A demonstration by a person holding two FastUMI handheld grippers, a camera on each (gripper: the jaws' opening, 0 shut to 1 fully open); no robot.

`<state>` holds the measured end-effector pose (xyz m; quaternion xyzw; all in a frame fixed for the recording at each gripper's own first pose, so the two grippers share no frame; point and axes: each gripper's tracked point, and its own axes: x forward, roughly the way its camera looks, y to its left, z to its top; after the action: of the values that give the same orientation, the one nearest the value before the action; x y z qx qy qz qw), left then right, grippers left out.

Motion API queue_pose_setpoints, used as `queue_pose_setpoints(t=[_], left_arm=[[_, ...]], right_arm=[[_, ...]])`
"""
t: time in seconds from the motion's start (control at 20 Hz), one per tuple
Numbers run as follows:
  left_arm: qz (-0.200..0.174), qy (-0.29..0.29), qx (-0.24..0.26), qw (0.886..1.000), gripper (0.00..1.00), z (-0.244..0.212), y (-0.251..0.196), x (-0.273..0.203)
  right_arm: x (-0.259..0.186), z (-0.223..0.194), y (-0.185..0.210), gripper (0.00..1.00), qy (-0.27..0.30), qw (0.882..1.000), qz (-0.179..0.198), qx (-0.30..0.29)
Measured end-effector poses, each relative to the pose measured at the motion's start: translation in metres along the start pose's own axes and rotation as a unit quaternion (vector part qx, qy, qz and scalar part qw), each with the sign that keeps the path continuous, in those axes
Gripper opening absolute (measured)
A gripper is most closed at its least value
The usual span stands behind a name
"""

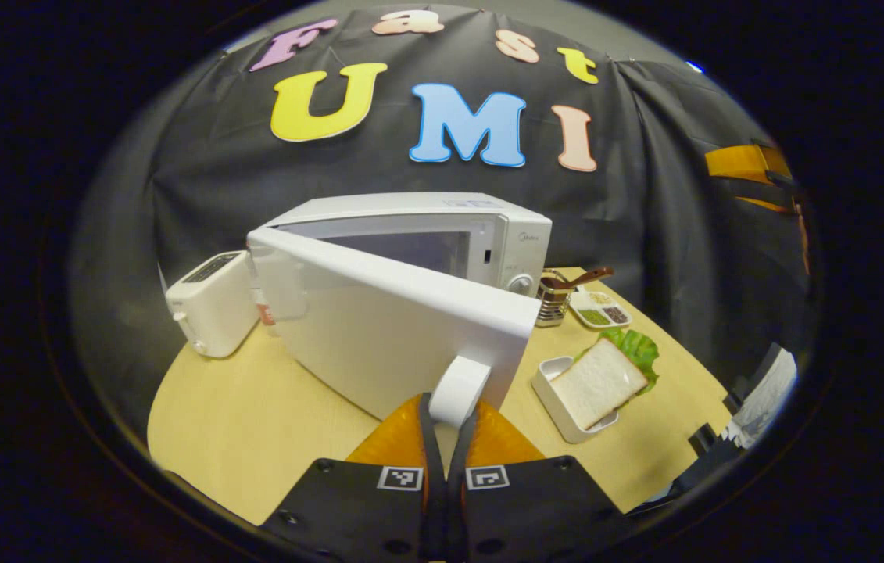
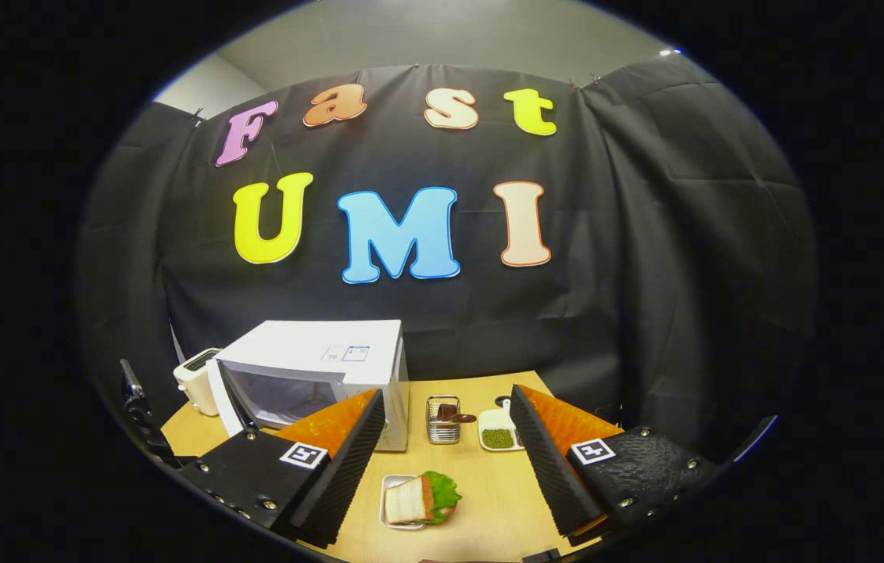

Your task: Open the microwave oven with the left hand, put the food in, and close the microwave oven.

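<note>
Left tongs [image 1: 448, 438]: pressed together on the door handle [image 1: 459, 389] of the microwave oven [image 1: 442, 234] — both fingers pinch it from either side.
Door [image 1: 379, 328]: swung well out from the oven front, cavity exposed behind it; the opening step looks nearly done.
Right tongs [image 2: 445, 461]: spread wide, holding nothing, hovering above the desk [image 2: 488, 500].
Food [image 2: 420, 499]: a sandwich of bread and lettuce in a small white dish [image 2: 388, 489], standing on the desk to the right of the oven, apart from it.
Key relation: in the right gripper view the food lies straight ahead of and below the right tongs, between the lines of the two fingers — the right tongs are plainly the nearer pair, the left being occupied at the handle.
Long axis: the dish runs roughly along the reach of the right tongs, so the fingers would close across its short sides.
Judgement: the next move calls for the right tongs to descend on the dish while the door is held open.
Risk: the open door stands near the path from dish to cavity.
</note>
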<state>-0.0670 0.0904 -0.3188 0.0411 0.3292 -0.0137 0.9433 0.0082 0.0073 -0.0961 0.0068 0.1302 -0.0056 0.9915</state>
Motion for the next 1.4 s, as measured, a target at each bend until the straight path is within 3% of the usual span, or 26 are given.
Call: queue_pose_setpoints(t=[0.3,0.7,0.8,1.1,1.25,1.35,1.4], left_arm=[[0.033,0.001,0.006,0.999,0.06,-0.025,0.054,-0.049],[0.134,-0.016,-0.044,0.990,0.04,-0.058,0.176,-0.112],[0.126,-0.025,-0.064,0.990,0.08,-0.062,0.195,-0.119],[0.090,-0.036,-0.048,0.994,0.06,-0.064,0.225,-0.121],[0.075,-0.040,-0.051,0.995,0.07,-0.069,0.231,-0.123],[0.064,-0.038,-0.071,0.995,0.13,-0.074,0.230,-0.127],[0.072,-0.042,-0.075,0.994,0.20,-0.076,0.236,-0.130]], right_arm=[[-0.013,-0.014,0.025,0.98,0.008,1.000,0.007,-0.003],[-0.009,-0.043,0.043,0.97,0.023,0.999,0.024,-0.007],[-0.003,-0.054,0.043,0.98,0.036,0.999,0.024,-0.009],[0.023,-0.101,0.026,0.97,0.094,0.994,0.051,-0.001],[0.036,-0.144,0.002,0.97,0.153,0.986,0.057,0.021],[0.045,-0.179,-0.011,0.98,0.203,0.977,0.055,0.046],[0.049,-0.194,-0.014,0.98,0.225,0.970,0.058,0.064]])
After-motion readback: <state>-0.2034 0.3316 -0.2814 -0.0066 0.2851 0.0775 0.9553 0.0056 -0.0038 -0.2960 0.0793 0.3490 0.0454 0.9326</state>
